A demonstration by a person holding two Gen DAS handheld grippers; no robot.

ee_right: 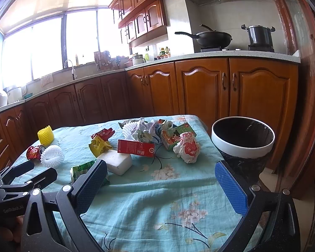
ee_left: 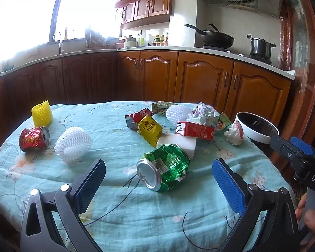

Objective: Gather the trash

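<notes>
Both empty: left gripper (ee_left: 158, 180) spread wide just short of the crushed green can (ee_left: 164, 166), right gripper (ee_right: 160, 180) likewise apart; first pickup looks pending, close on can, carry past it to bin (ee_right: 242, 147) beyond table edge.

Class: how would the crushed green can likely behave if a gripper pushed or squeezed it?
The green can lies on its side, so a push might roll it, unevenly given its dents. Already crumpled, it probably gives further under squeezing. It is likely light.
</notes>
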